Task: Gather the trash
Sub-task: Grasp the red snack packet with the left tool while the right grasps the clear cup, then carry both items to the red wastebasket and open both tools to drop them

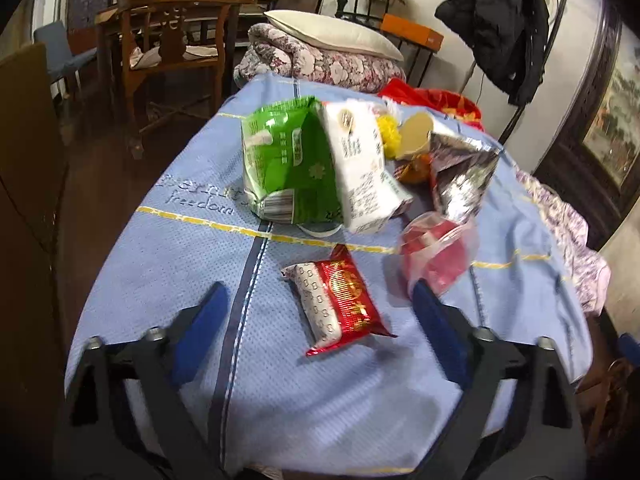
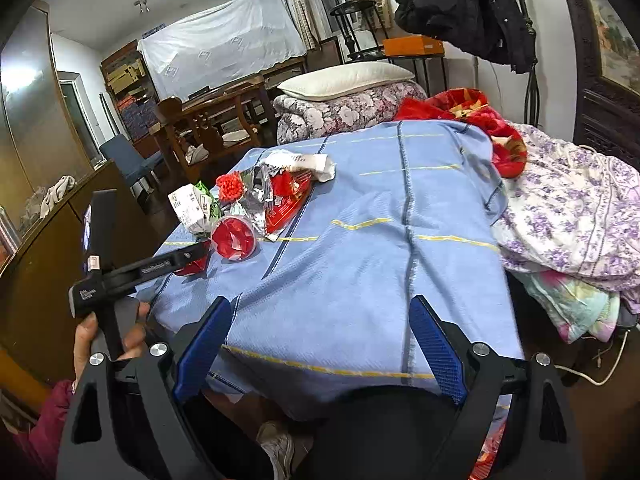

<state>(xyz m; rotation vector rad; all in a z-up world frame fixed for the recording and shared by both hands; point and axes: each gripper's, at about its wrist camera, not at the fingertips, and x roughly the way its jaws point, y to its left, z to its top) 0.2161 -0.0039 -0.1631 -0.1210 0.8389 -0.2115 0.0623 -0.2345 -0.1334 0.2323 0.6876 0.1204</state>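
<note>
A red and white snack wrapper [image 1: 340, 304] lies flat on the blue cloth [image 1: 160, 280]. My left gripper [image 1: 320, 288] hangs over it, open, with a blue finger on each side and neither pad touching it. Behind it stand a green bag [image 1: 284, 160], a white wrapper [image 1: 360, 168], a silver foil bag [image 1: 460, 176] and a clear cup with red inside [image 1: 436, 256]. In the right wrist view the same pile sits at the cloth's left edge, with the red cup [image 2: 233, 238] in front. My right gripper [image 2: 320, 304] is open over bare cloth, holding nothing.
A folded floral quilt with a pillow [image 1: 336, 36] lies behind the cloth, with a red blanket [image 2: 480, 120] and purple-flowered bedding [image 2: 572, 208] to the right. A wooden chair [image 1: 172, 40] and a brown cabinet [image 1: 24, 200] stand left. A dark coat [image 1: 504, 20] hangs at the back.
</note>
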